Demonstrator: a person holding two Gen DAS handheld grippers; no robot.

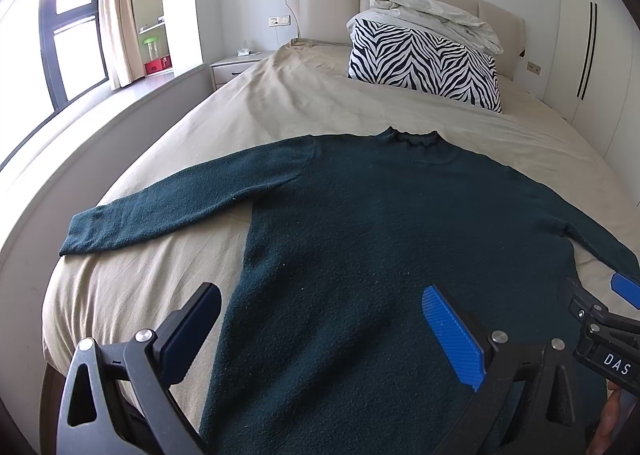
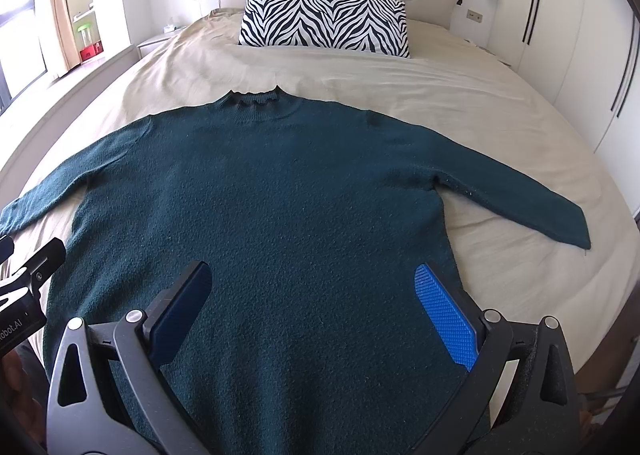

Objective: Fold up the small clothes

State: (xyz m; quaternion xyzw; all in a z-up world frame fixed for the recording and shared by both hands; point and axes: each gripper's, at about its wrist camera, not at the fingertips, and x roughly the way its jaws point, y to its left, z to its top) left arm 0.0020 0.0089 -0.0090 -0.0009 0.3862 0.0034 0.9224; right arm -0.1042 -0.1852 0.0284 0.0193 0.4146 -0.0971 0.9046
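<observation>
both claws released, side by side: left claw and right claw over the flat sweater.

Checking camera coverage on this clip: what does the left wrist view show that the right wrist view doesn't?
Only the left wrist view shows the cuff of the left sleeve and the window. Only the right wrist view shows the cuff of the right sleeve. Both share the green sweater spread flat on the bed, the zebra pillow, and both grippers open above the hem.
</observation>
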